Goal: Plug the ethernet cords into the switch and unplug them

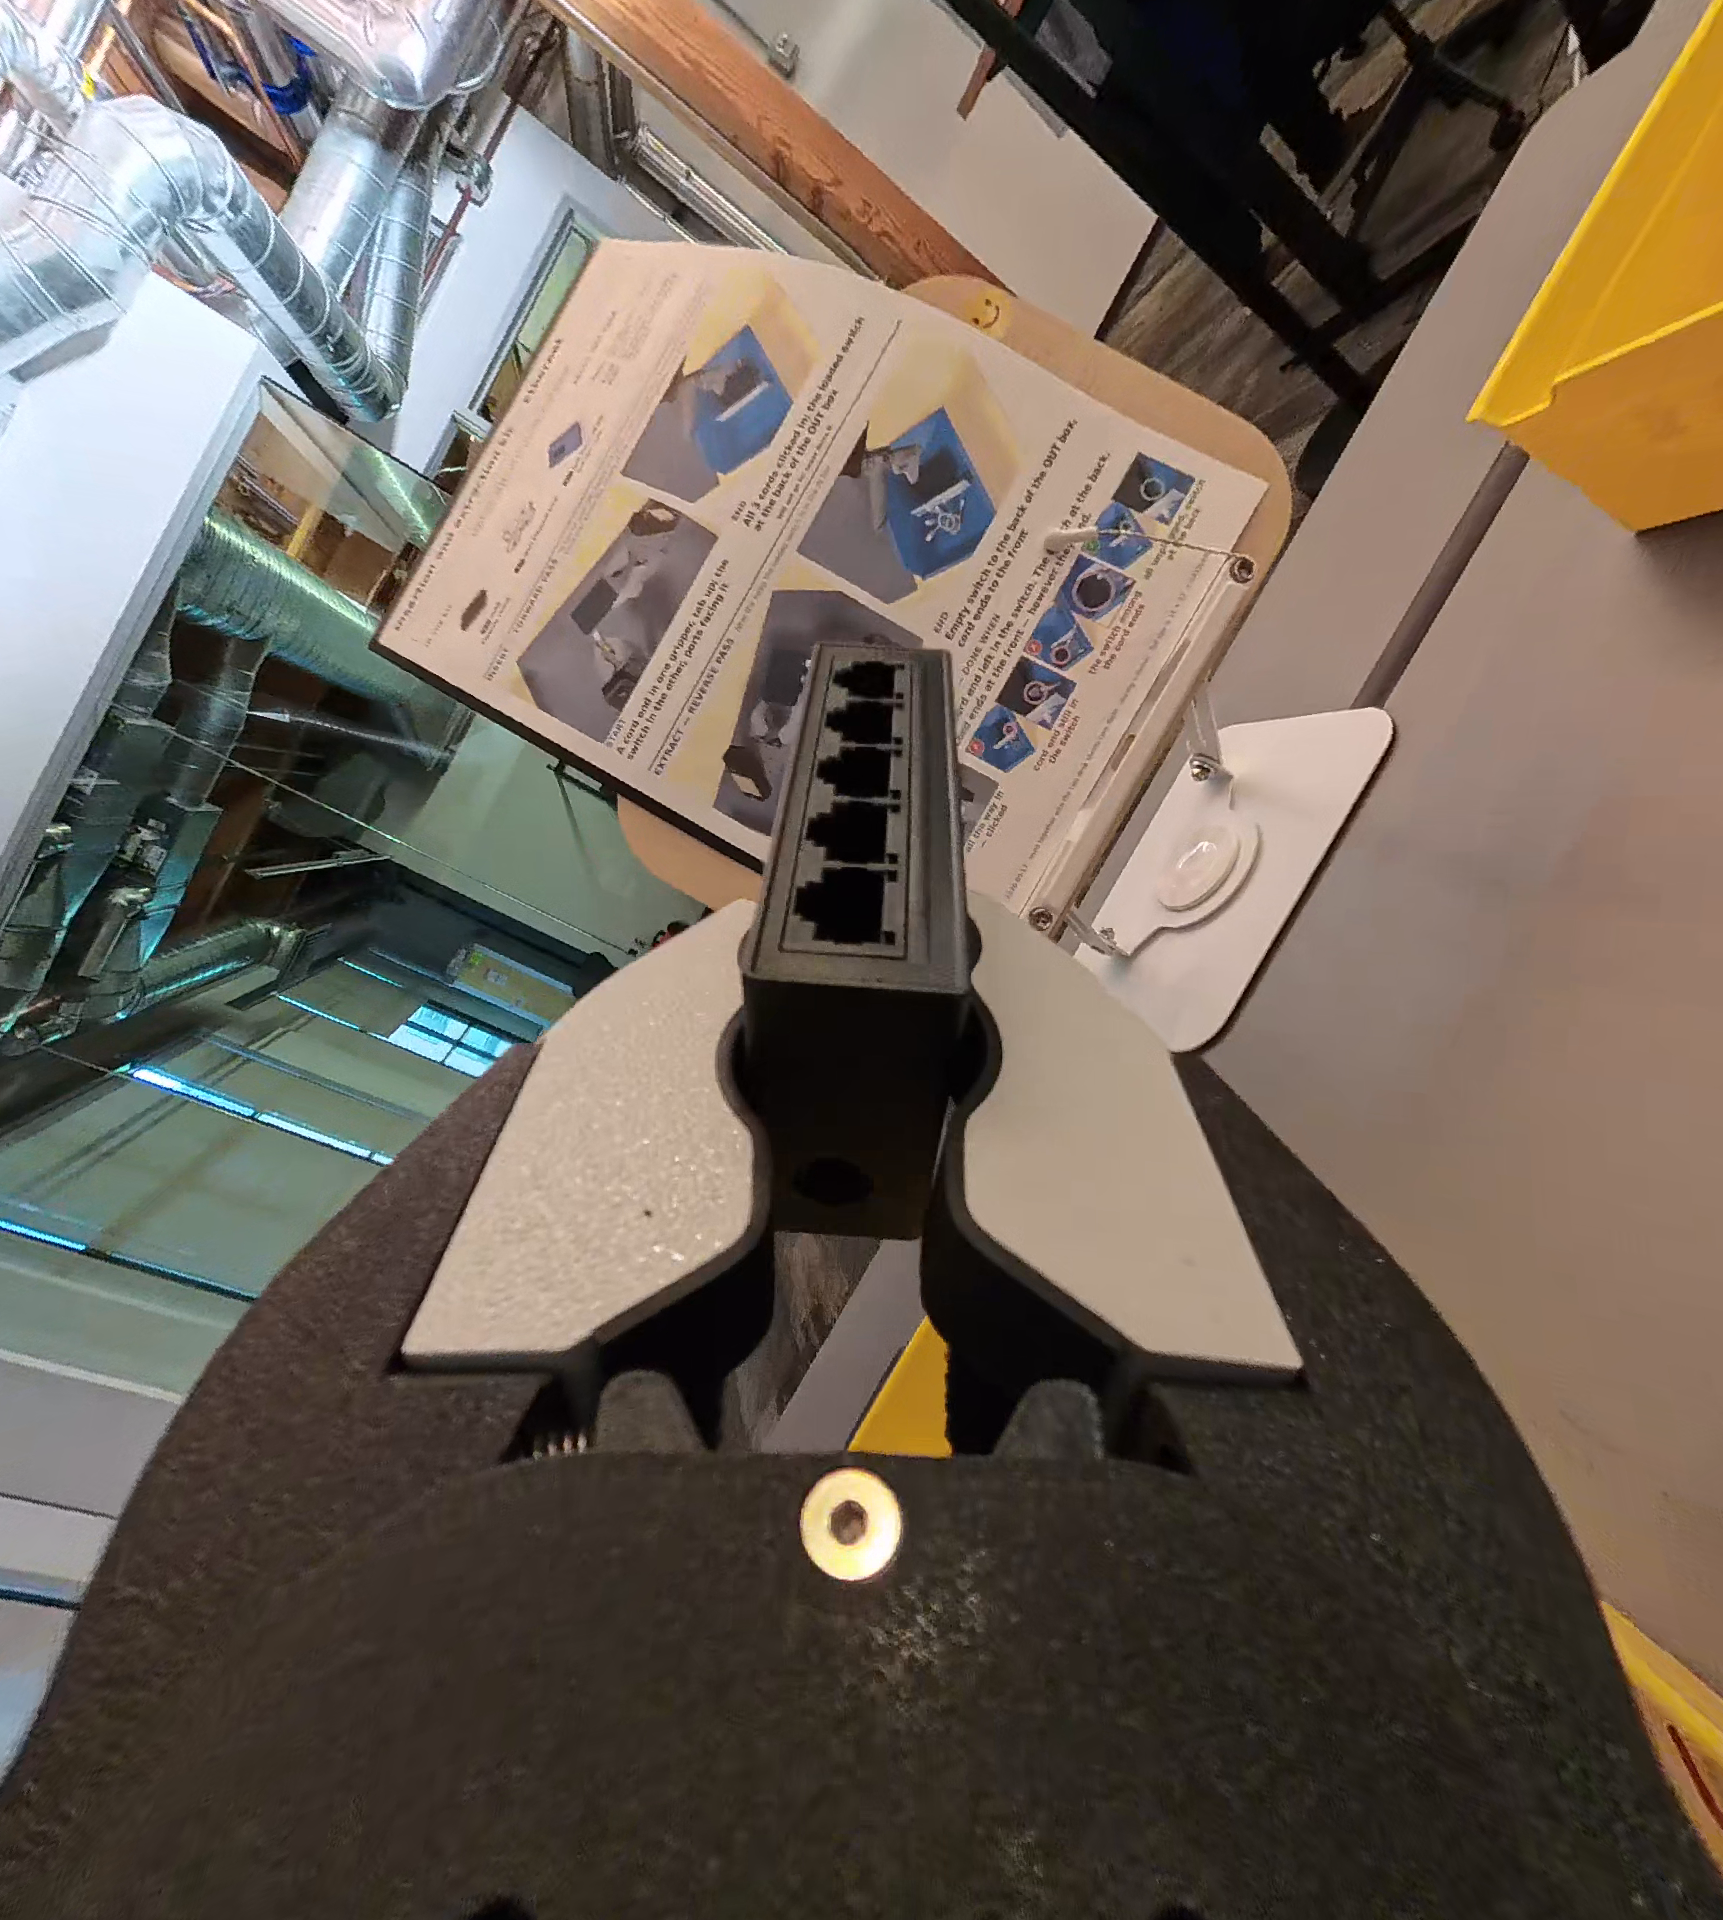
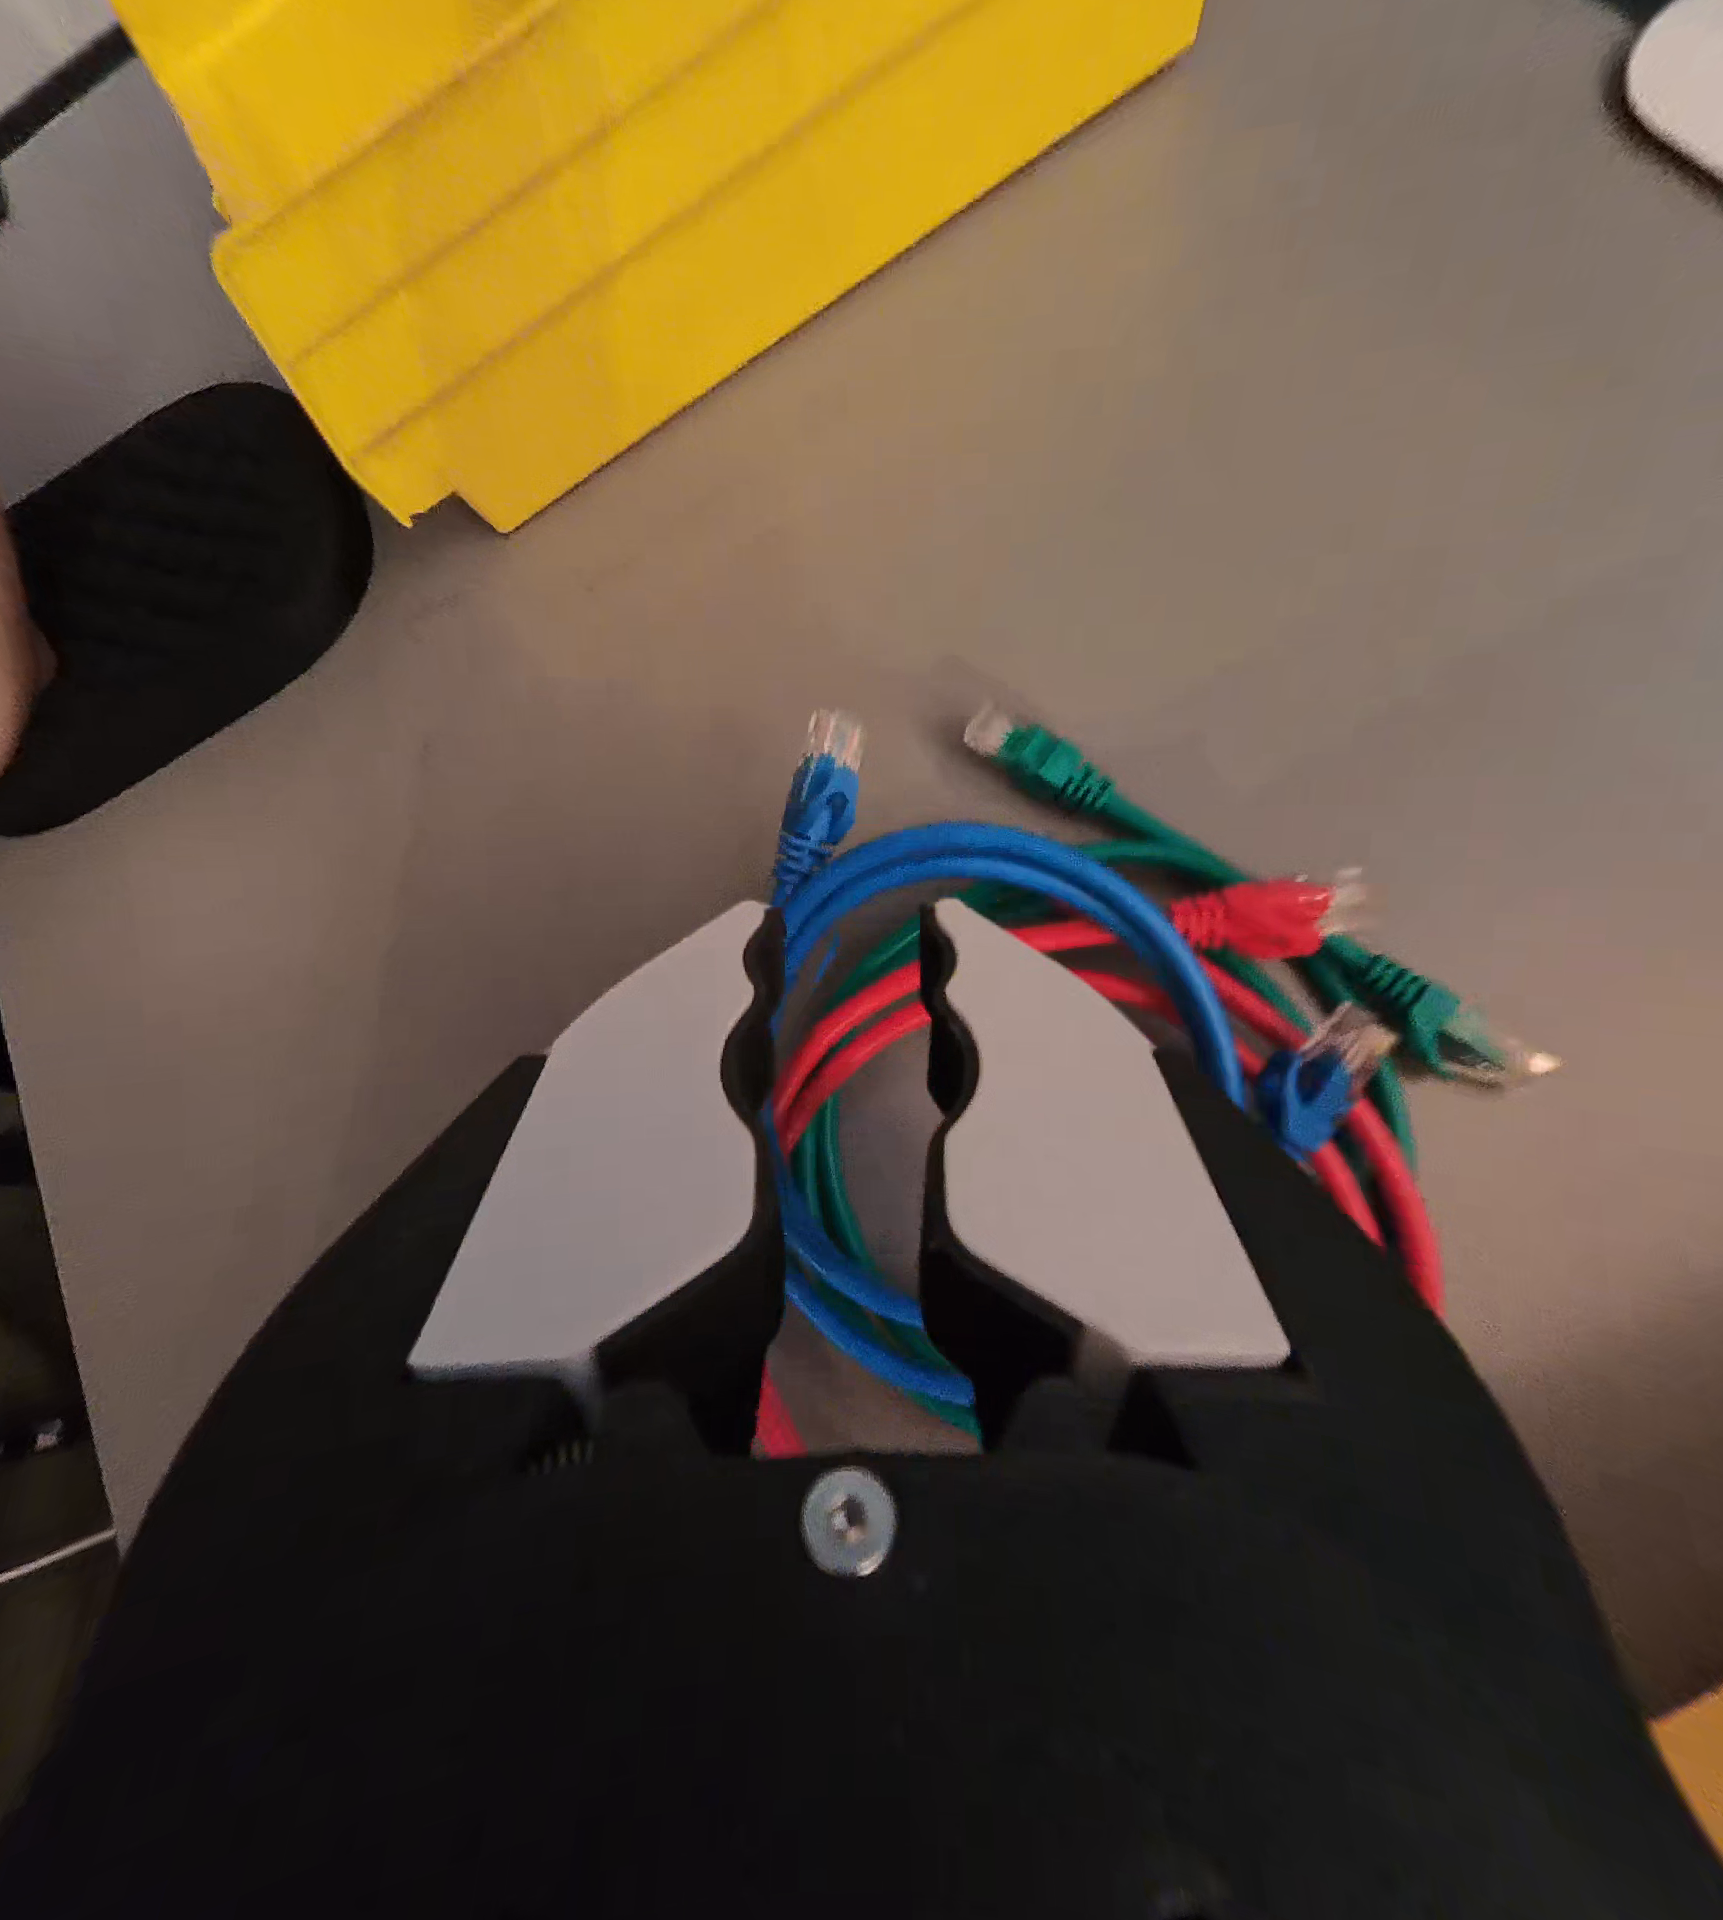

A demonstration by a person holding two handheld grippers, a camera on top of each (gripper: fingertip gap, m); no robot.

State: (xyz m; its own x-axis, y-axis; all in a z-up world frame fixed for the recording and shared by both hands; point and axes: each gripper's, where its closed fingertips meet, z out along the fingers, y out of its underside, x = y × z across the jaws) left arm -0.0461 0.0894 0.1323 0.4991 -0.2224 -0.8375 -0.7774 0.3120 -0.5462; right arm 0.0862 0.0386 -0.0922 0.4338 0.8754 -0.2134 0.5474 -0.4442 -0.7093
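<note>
Workshop: exposed silver ducts (image 1: 213, 239), yellow bins (image 2: 628, 208), instruction board (image 1: 836, 540).

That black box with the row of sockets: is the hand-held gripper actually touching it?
Touching. The left wrist view shows the left hand-held gripper shut on the switch, both fingers pressed against its sides with no gap.

My left wrist view is rolled sideways, looking level past the switch (image 1: 862, 831) toward an instruction board (image 1: 836, 551). My right wrist view looks steeply down, close over the cords (image 2: 992, 997). Both catch the grey table (image 1: 1563, 1039) and a yellow bin (image 2: 628, 229).
</note>
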